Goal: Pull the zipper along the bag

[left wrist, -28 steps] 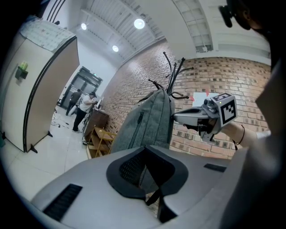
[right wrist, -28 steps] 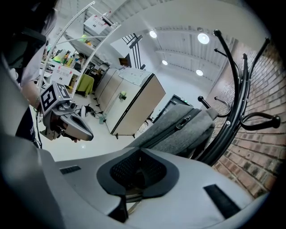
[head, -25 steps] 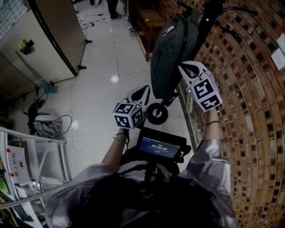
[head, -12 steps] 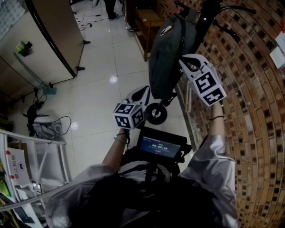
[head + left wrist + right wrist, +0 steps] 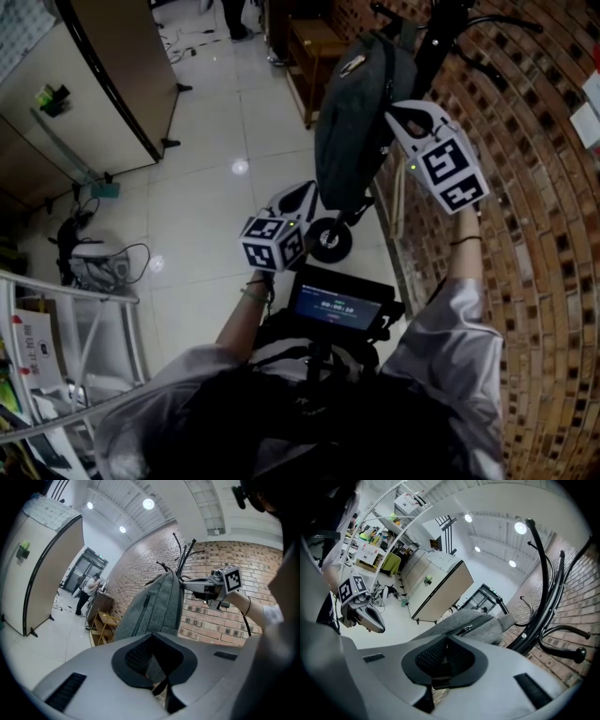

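Note:
A grey backpack (image 5: 352, 112) hangs from a black coat stand (image 5: 439, 37) in front of the brick wall. My left gripper (image 5: 302, 194) is at the bag's bottom edge. Its jaws are closed there, with grey fabric and a black strap (image 5: 161, 686) between them. My right gripper (image 5: 394, 117) is higher, against the bag's right side. Its jaws are closed on a small dark zipper pull (image 5: 440, 681). The zipper line (image 5: 466, 629) runs over the grey fabric just beyond these jaws. In the left gripper view the bag (image 5: 154, 611) rises ahead, with the right gripper (image 5: 206, 588) at its upper right.
The brick wall (image 5: 525, 141) is close on the right. A small black wheel (image 5: 330, 239) sits on the tiled floor under the bag, and a wooden shelf (image 5: 314, 47) stands behind it. A tall beige partition (image 5: 122, 66) and a metal rack (image 5: 56, 309) are on the left.
My right gripper has climbed along the bag's right side, still closed. The left gripper has stayed at the bag's bottom.

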Motion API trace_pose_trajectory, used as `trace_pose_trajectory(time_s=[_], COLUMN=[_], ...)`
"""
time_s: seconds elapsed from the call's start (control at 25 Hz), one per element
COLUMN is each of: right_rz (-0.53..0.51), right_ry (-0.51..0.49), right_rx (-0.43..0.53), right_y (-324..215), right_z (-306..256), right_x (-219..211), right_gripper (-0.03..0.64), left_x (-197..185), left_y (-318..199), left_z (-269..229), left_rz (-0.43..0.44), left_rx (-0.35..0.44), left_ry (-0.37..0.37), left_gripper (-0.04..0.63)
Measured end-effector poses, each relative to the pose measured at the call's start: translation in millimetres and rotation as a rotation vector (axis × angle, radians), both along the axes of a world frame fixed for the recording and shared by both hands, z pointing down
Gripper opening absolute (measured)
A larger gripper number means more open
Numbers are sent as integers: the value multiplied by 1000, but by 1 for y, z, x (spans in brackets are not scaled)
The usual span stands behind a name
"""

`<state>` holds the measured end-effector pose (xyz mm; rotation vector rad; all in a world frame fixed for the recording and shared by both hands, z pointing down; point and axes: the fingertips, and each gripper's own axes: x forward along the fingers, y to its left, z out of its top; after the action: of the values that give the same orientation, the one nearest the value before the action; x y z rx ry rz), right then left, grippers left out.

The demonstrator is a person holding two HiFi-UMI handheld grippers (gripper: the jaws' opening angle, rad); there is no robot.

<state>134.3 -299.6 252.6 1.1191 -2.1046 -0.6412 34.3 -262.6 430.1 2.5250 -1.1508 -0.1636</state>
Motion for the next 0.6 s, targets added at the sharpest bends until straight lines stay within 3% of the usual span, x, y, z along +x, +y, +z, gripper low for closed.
trace_pose_trajectory(time_s=[0.6], right_rz=[-18], right_ry=[34], right_rx=[20], right_y=[-2], right_z=[-14], right_x=[1], right_gripper=[12], left_x=[0], left_y=[-1], left_z=[0], left_rz=[3], left_rx=[-1], left_ry=[-6], left_gripper=[8])
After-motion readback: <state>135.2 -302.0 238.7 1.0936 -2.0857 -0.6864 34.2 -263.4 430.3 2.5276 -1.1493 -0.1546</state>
